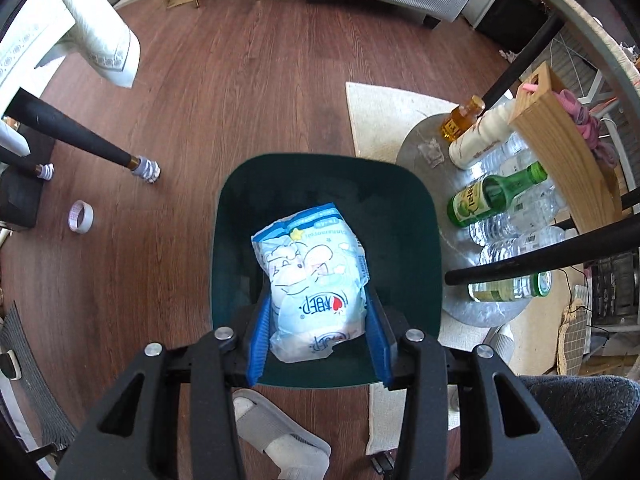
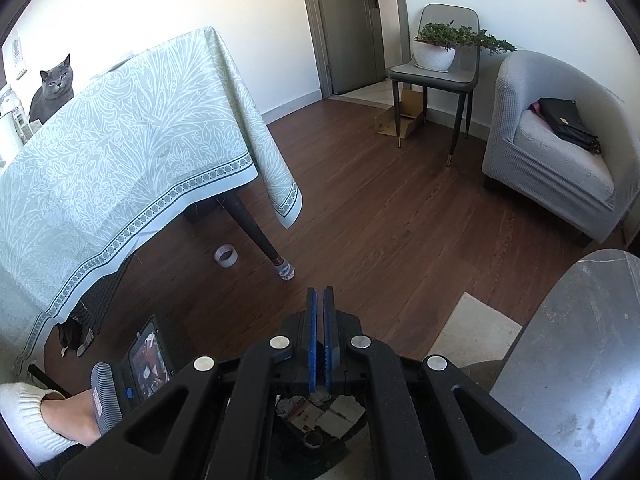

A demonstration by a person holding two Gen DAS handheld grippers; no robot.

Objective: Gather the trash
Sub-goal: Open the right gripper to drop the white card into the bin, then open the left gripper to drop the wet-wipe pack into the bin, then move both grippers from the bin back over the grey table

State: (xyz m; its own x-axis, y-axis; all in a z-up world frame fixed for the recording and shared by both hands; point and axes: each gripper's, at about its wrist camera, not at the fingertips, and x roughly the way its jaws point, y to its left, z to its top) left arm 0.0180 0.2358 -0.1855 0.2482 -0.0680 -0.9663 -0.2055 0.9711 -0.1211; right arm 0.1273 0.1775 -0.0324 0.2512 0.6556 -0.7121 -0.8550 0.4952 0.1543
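Observation:
My left gripper [image 1: 318,306] points steeply down, and its blue pads are shut on the sides of a crumpled blue-and-white plastic package [image 1: 312,272]. The package hangs over the mouth of a dark green bin [image 1: 224,216] that stands on the wooden floor. In the right wrist view my right gripper [image 2: 320,292] is shut with nothing between its blue pads, tilted down over the floor. Below its frame, paper scraps [image 2: 324,416] lie in a dark container. A hand [image 2: 68,416] in a white sleeve holds the other gripper's handle at the lower left.
A round grey side table [image 1: 424,148] right of the bin carries several bottles and a wooden box [image 1: 560,140]. A tape roll [image 1: 81,217] lies by a table leg [image 1: 68,128]. A clothed table [image 2: 120,152] with a cat [image 2: 52,88], an armchair [image 2: 560,152] and a chair [image 2: 436,72] stand around.

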